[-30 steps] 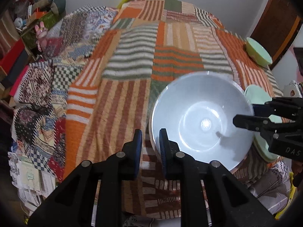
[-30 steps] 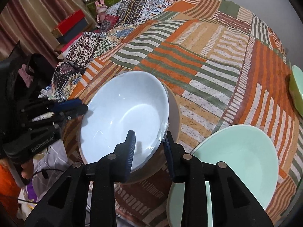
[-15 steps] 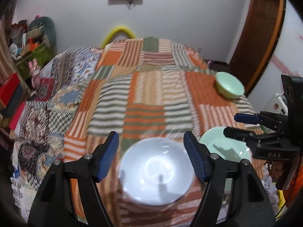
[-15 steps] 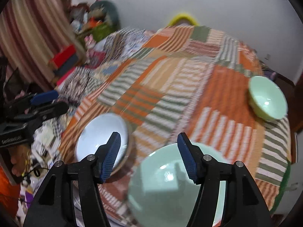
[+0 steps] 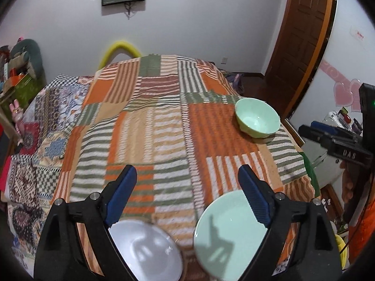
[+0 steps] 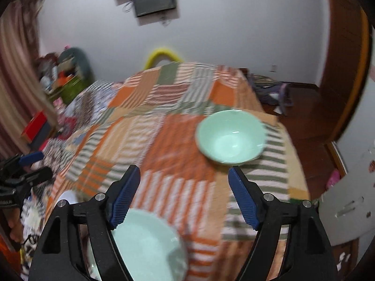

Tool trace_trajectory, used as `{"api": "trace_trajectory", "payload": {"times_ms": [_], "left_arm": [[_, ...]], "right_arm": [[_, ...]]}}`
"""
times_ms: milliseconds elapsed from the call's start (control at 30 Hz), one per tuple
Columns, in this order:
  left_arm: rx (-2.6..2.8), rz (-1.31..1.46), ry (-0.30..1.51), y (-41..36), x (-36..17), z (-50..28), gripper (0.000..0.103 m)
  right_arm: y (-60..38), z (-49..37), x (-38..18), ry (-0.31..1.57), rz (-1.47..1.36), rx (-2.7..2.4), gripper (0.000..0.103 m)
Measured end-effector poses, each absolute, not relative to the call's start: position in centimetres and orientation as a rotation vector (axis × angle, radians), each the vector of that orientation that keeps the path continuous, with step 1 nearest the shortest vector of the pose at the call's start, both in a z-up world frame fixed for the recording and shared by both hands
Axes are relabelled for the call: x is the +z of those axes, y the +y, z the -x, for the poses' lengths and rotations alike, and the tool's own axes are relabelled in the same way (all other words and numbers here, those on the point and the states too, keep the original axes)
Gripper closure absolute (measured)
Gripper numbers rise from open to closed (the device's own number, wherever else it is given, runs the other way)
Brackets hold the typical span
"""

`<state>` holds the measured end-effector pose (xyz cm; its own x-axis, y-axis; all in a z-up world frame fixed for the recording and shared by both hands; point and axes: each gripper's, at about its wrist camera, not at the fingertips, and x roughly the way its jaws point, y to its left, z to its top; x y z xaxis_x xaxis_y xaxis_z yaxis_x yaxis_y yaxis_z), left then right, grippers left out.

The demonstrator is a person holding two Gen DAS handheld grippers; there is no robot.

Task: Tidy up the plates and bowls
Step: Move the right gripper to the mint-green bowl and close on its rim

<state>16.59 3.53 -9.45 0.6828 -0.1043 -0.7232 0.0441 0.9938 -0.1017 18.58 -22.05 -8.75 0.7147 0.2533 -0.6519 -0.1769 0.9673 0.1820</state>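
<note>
Compared with a second ago, when both sets of jaws were pinched on the rim of the white bowl (image 5: 145, 250), the left gripper (image 5: 187, 185) and right gripper (image 6: 184, 185) have just been opening and now stand wide with nothing between them. The white bowl sits upright near the front edge of the patchwork bed cover (image 5: 150, 121), just beside the pale green plate (image 5: 225, 231). A glossy pale green bowl (image 6: 230, 137) stands well apart, near the cover's right edge.

Left tongs (image 5: 187, 181) angled downward, jaws wide, just been opening, nothing between the blue pads (image 5: 121, 195); right tongs (image 6: 184, 181) likewise tilted down, jaws spread, just been opening, empty.
</note>
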Motion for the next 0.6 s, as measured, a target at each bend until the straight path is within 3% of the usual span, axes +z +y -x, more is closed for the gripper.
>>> {"api": "trace_trajectory", "payload": {"times_ms": [367,600], "left_arm": [[-0.128,0.053,0.871,-0.1,-11.4,-23.6,0.014],[-0.148,0.035,0.910,-0.9,-13.7,-26.9,0.014]], "right_arm": [[-27.5,-25.3,-12.1,0.771,-0.182,0.091,0.029],[-29.6,-29.8,-16.5,0.866,-0.237,0.029,0.061]]}}
